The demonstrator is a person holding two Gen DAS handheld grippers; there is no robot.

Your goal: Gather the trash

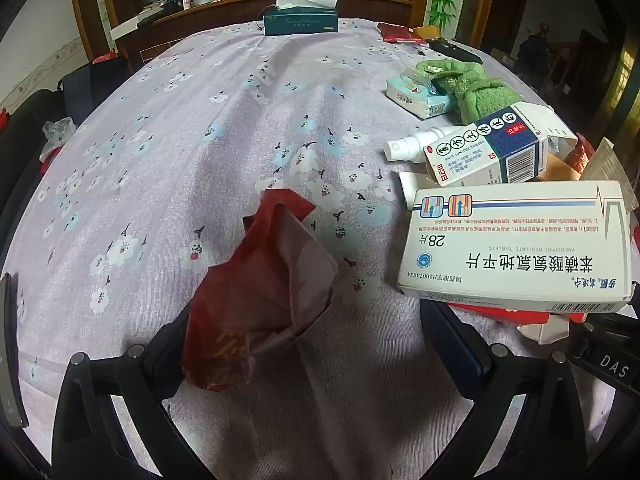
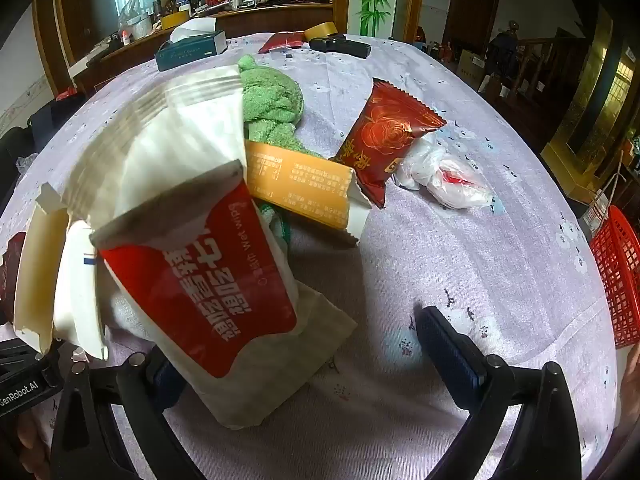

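Left gripper gapes wide by our red wrapper; right gripper gapes too, wet-wipe packet lower left.

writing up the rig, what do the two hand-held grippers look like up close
Both are black. The left hand-held gripper has angular struts with round silver bolt heads and dark blue ribbed pads. The right hand-held gripper has the same build. White lettering marks the black mount beside it.

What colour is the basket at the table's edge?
Red basket, an open plastic mesh; shows only in the right wrist view.
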